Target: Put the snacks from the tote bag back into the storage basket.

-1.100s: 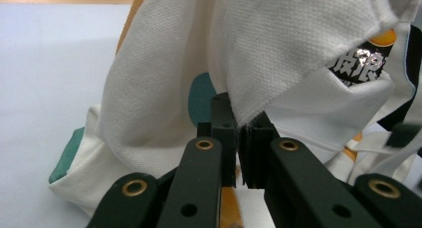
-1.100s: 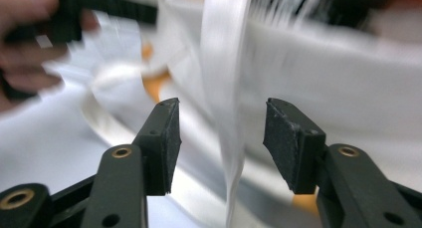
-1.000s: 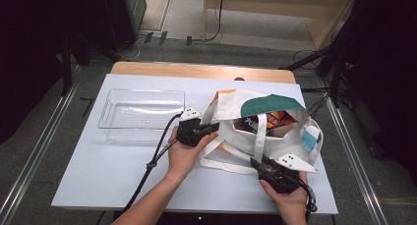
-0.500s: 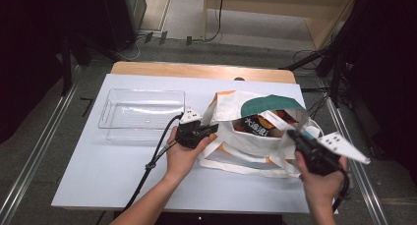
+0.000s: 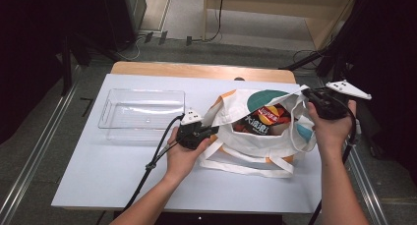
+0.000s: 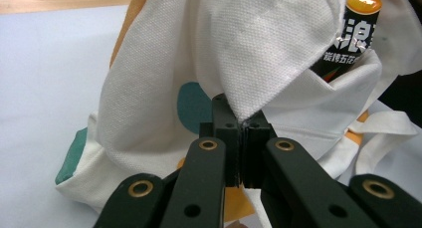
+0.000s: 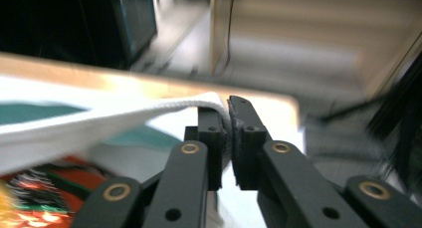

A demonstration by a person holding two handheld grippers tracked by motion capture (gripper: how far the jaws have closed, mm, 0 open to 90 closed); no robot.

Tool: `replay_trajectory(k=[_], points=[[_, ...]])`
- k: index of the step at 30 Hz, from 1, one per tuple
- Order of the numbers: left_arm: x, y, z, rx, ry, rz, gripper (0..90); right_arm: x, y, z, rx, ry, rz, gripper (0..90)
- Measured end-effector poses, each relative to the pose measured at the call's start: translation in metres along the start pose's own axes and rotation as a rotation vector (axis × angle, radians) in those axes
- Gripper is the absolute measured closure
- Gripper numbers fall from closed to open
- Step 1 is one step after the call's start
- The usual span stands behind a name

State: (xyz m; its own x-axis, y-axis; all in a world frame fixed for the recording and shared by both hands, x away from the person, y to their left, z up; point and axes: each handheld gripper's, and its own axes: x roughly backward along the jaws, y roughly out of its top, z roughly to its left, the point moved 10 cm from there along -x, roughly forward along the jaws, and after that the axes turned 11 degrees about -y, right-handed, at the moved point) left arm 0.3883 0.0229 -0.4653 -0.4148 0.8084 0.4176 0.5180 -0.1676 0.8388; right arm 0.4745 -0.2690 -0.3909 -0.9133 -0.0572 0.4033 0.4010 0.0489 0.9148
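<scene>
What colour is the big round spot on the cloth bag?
Dark green, on the white cloth bag. The high view shows the spot best.

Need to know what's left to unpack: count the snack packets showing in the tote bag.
1: a black and red snack packet stands in the open mouth of the tote bag, near its middle. More may be hidden beneath the cloth.

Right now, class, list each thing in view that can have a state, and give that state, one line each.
Tote bag: mouth pulled open, lying on the table.
Chip packet: inside the bag.
Clear tray: empty.
Left tongs: shut on the bag's rim.
Right tongs: shut on the bag's far edge, lifted.
</scene>
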Motion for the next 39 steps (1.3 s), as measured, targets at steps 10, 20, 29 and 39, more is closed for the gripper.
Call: replay_trajectory(k=[10, 20, 29, 39], points=[[-0.001, 0.004, -0.002, 0.009, -0.017, -0.016, 89.0, -0.023, -0.039, -0.006, -0.125, 0.133, 0.191, 53.2], [-0.002, 0.006, -0.003, 0.013, -0.016, -0.024, 85.4, 0.052, -0.009, -0.016, -0.142, 0.060, -0.032, 34.7], [0.002, 0.012, -0.002, 0.021, -0.013, -0.055, 77.8, 0.082, -0.043, 0.003, -0.109, 0.089, 0.000, 29.6], [0.006, 0.025, -0.008, -0.013, 0.012, -0.109, 56.7, 0.128, -0.070, 0.043, -0.131, 0.101, -0.104, 30.0]])
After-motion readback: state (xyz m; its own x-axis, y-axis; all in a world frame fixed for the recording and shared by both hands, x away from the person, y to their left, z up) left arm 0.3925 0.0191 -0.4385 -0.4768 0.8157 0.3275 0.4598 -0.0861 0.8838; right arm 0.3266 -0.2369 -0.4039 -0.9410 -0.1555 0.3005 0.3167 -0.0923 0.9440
